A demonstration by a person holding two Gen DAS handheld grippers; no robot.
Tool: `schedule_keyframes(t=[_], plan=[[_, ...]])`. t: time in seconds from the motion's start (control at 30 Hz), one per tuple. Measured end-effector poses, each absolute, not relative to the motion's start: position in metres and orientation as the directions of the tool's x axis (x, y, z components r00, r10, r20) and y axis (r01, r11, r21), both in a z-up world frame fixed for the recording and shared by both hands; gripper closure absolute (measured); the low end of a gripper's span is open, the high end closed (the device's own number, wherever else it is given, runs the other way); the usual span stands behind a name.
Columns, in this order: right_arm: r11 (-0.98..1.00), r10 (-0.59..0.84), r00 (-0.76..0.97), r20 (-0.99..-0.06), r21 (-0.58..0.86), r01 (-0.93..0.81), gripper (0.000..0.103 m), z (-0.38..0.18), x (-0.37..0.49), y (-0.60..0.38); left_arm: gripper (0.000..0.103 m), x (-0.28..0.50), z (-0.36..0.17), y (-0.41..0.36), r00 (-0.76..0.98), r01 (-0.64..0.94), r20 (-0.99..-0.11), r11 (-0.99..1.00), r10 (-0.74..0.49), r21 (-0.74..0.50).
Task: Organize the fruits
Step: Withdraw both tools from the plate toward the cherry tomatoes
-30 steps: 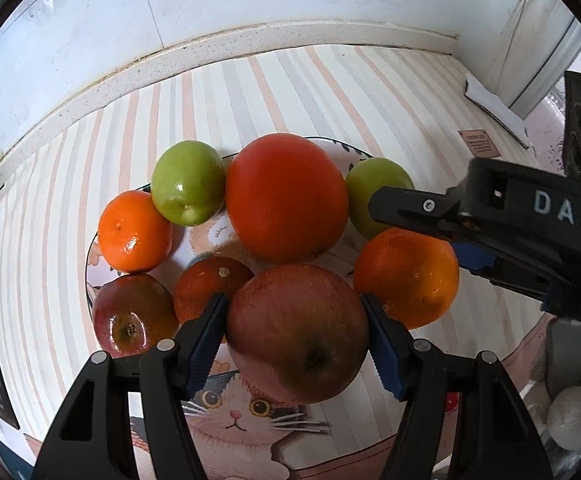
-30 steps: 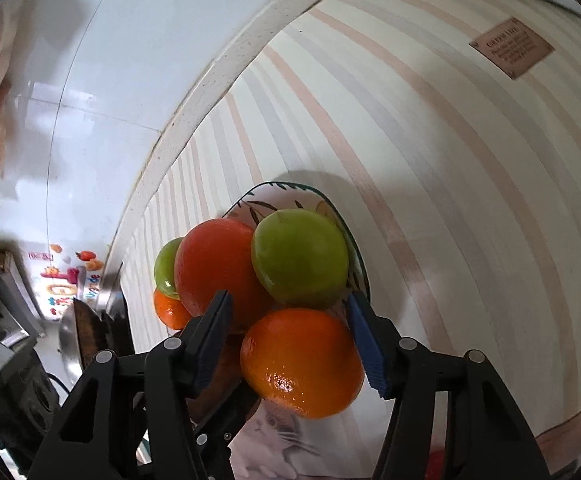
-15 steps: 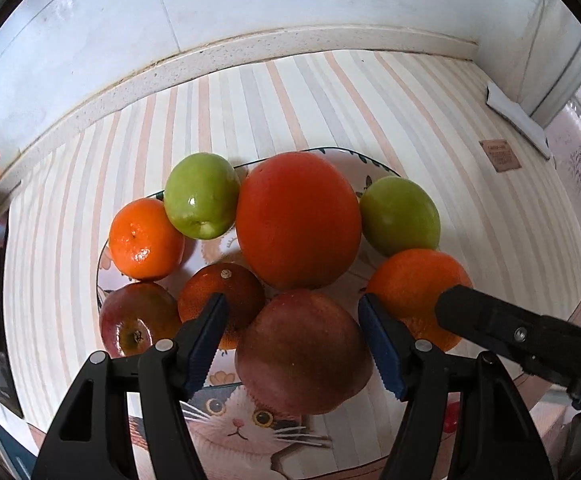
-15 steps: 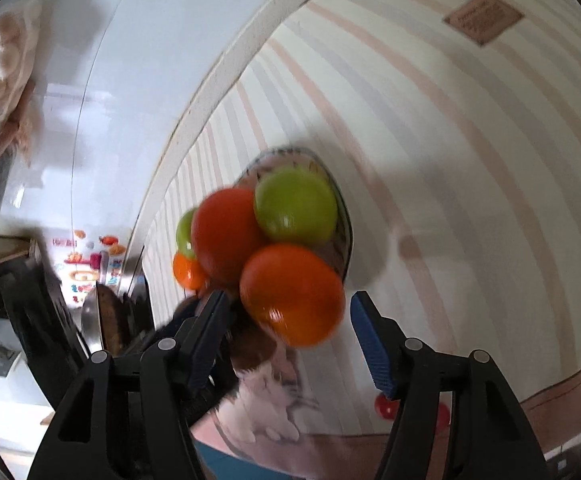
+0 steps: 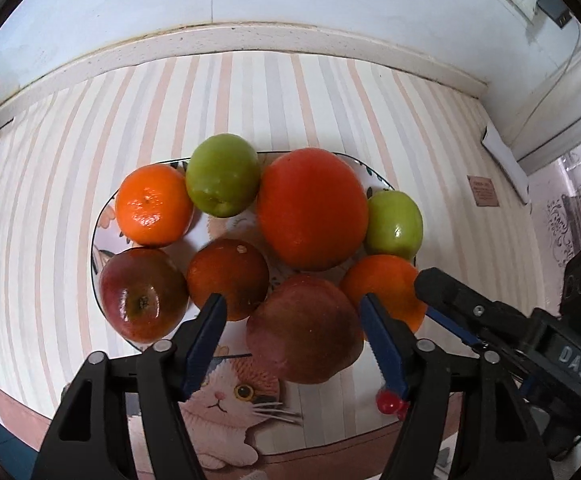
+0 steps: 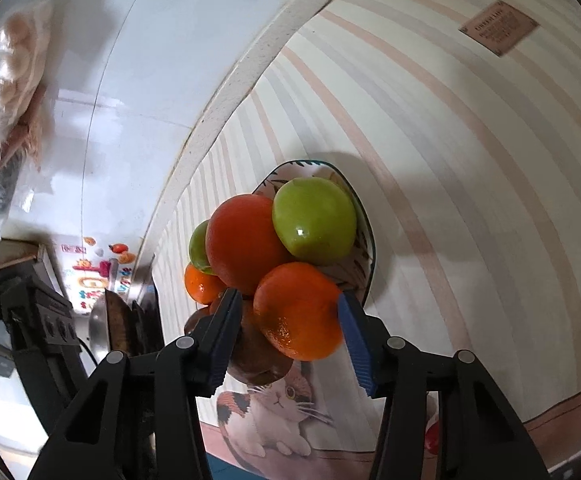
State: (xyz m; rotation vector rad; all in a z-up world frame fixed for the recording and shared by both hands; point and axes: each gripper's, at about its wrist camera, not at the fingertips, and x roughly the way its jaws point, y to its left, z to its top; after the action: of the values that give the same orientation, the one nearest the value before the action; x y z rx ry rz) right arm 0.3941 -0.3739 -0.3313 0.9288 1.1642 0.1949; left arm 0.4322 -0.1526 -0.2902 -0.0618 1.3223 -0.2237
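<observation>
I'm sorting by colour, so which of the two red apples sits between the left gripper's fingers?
The duller red apple at the plate's near edge; the shiny red apple lies left of the fingers.

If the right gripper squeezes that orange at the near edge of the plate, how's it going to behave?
The orange looks round and glossy, so it may slip or squirt out unless the right gripper clamps across its widest part. It sits at the plate rim, pressed against the red apple, so pulling it out could probably set neighbours rolling. Its rind looks firm enough for moderate pressure.
</observation>
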Motion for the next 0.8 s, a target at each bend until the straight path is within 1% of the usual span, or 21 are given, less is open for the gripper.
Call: schedule_keyframes(t=[0.03,0.07,0.1,0.13,0.2,0.27,0.33,0.43,0.53,0.7,0.8], plan=[[0.618,0.582,0.425,-0.693,0.717,0.324,0.048,-0.332,0.394,-0.375,0.034,0.432,-0.288,-0.151,0.228,0.124,-0.953,0.976,-0.201,-0.176],[0.614,0.583,0.421,-0.695,0.716,0.332,0.046,-0.332,0.394,-0.377,0.031,0.431,-0.286,-0.150,0.228,0.122,-0.952,0.976,-0.202,-0.178],[0.619,0.574,0.421,-0.702,0.709,0.338,0.037,-0.330,0.394,-0.379,0.023,0.430,-0.284,-0.150,0.229,0.121,-0.953,0.977,-0.198,-0.174],[0.625,0.566,0.424,-0.707,0.704,0.338,0.026,-0.328,0.393,-0.380,0.019,0.429,-0.282,-0.149,0.233,0.120,-0.954,0.979,-0.190,-0.165],[0.644,0.540,0.432,-0.722,0.685,0.340,0.016,-0.322,0.392,-0.383,0.018,0.426,-0.276,-0.144,0.244,0.112,-0.954,0.982,-0.176,-0.153],[0.690,0.504,0.422,-0.754,0.645,0.329,0.012,-0.313,0.391,-0.383,0.018,0.423,-0.271,-0.140,0.255,0.106,-0.952,0.984,-0.167,-0.145],[0.767,0.432,0.408,-0.805,0.565,0.304,0.007,-0.299,0.389,-0.381,0.018,0.420,-0.263,-0.136,0.264,0.101,-0.951,0.985,-0.160,-0.138],[0.903,0.279,0.391,-0.877,0.378,0.202,0.005,-0.270,0.383,-0.364,0.018,0.409,-0.245,-0.129,0.284,0.092,-0.946,0.986,-0.157,-0.136],[0.961,0.187,0.392,-0.901,0.250,0.116,0.004,-0.247,0.370,-0.347,0.018,0.395,-0.229,-0.126,0.281,0.096,-0.950,0.989,-0.137,-0.114],[0.979,0.159,0.411,-0.898,0.198,0.055,0.003,-0.211,0.347,-0.332,0.018,0.371,-0.204,-0.123,0.288,0.099,-0.951,0.991,-0.114,-0.089],[0.977,0.172,0.428,-0.887,0.208,0.039,0.003,-0.188,0.335,-0.327,0.018,0.359,-0.190,-0.119,0.289,0.087,-0.950,0.992,-0.116,-0.095]])
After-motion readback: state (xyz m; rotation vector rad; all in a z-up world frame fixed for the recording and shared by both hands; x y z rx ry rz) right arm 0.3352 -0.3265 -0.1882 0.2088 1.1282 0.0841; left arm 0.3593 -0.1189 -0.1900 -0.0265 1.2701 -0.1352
